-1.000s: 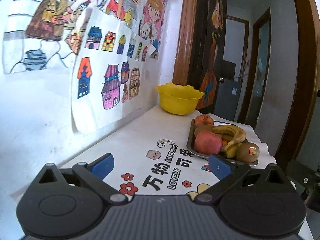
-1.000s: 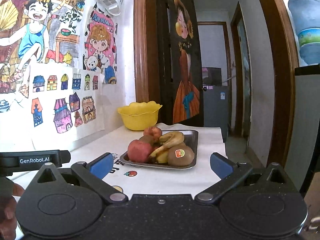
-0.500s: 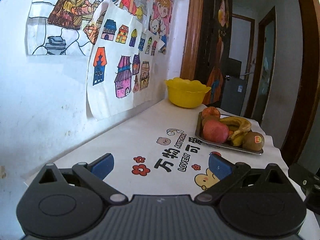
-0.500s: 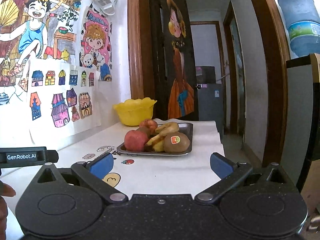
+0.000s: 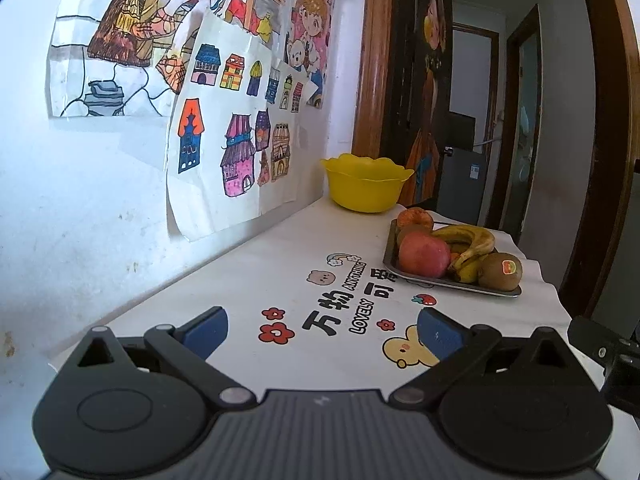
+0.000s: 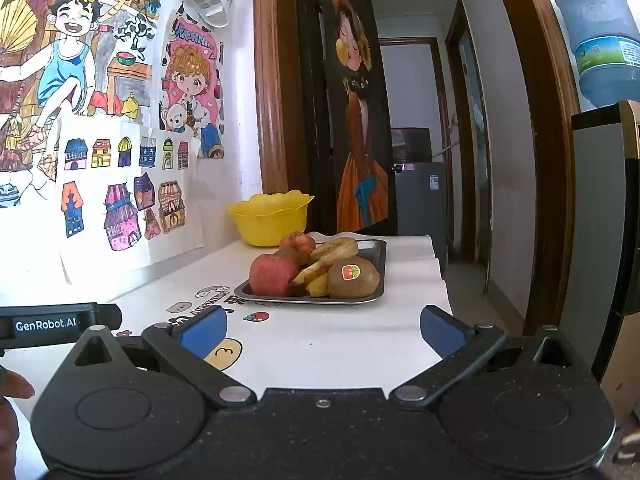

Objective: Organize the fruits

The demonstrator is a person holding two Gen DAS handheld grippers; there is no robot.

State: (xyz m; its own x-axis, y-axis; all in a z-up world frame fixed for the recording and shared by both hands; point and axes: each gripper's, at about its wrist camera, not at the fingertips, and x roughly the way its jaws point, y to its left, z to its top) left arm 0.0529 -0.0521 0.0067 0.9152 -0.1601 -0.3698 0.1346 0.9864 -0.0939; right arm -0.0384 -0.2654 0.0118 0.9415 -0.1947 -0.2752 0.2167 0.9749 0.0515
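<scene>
A metal tray (image 5: pixel 500 291) (image 6: pixel 378 254) on the white printed tablecloth holds a red apple (image 5: pixel 424 254) (image 6: pixel 273 274), a second apple (image 5: pixel 416 219) (image 6: pixel 298 243) behind it, bananas (image 5: pixel 468 240) (image 6: pixel 335 249) and a kiwi (image 5: pixel 500 272) (image 6: pixel 353 277) with a sticker. Behind the tray stands a yellow bowl (image 5: pixel 366 186) (image 6: pixel 271 216). My left gripper (image 5: pixel 322 330) is open and empty, well short of the tray. My right gripper (image 6: pixel 323 327) is also open and empty, near the table's front, facing the tray.
Coloured drawings hang on the white wall (image 5: pixel 100 184) along the table's left side. A wooden door frame (image 6: pixel 276 100) and a dark door stand behind the bowl. The table's right edge (image 6: pixel 440 276) drops to a corridor floor. A person's hand (image 6: pixel 10 392) shows at the left.
Both grippers have drawn back from the tray and stayed open; the left view has dropped and turned a little, so more tablecloth shows in front.
</scene>
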